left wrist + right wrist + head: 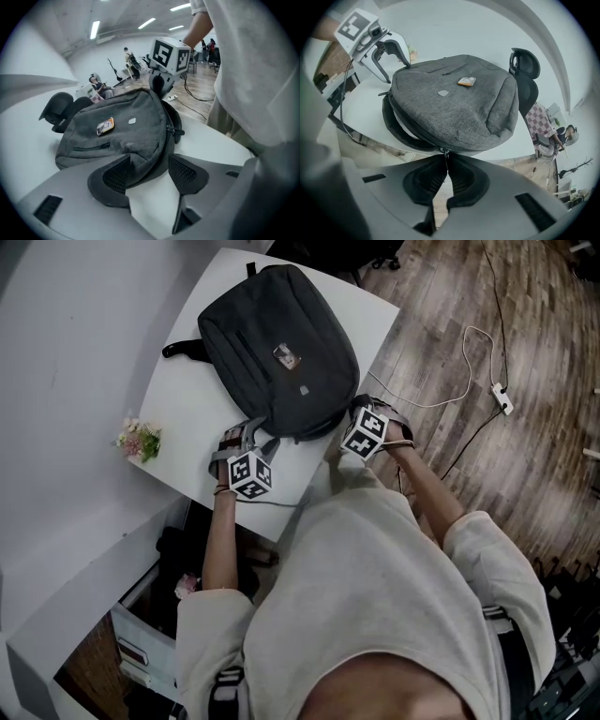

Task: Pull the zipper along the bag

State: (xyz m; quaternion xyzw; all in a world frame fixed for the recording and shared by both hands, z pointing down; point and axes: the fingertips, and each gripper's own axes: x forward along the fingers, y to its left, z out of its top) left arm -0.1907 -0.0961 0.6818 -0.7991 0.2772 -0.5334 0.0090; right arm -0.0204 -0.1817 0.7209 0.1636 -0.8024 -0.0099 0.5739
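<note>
Zipper pull (446,153) sits at the near edge of the grey bag (277,352), which lies flat on the white table (183,413). Right gripper (446,163) has its pads pinched tight on the pull, presumably ready to draw it along the seam. Left gripper (148,171) stands wide apart, with the bag's near corner between its pads but not clamped, likely placed to steady the fabric. Right gripper view shows the seam looking parted left of the pull. Head view does not show the pull at all.
</note>
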